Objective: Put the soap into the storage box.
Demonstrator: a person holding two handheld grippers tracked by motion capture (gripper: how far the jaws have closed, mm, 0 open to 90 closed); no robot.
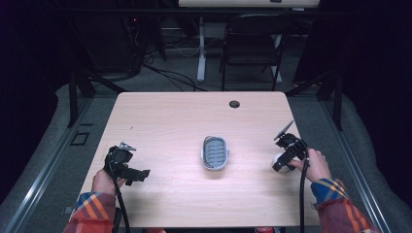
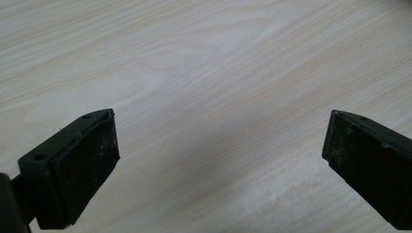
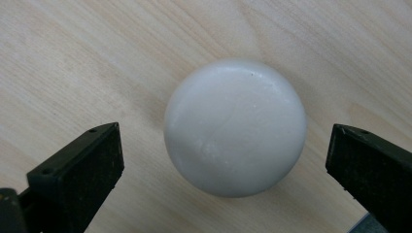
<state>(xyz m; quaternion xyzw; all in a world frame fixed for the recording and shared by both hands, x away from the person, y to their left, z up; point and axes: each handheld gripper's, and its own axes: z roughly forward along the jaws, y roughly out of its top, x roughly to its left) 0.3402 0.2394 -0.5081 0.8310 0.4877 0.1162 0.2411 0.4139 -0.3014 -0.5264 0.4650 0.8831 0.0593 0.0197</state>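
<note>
Between the right gripper (image 3: 223,167) jaws, white round soap (image 3: 235,127), untouched, on table (image 3: 73,58)

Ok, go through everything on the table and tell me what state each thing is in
Left gripper: jaws open, over bare table.
Right gripper: jaws open, either side of the soap, not touching.
White round soap: lying on the table.
Soap dish: empty, mid-table.

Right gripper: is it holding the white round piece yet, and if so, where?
Nothing is held. The right gripper is open, jaws either side of the white round piece without touching it. The left gripper is open over bare table.
</note>
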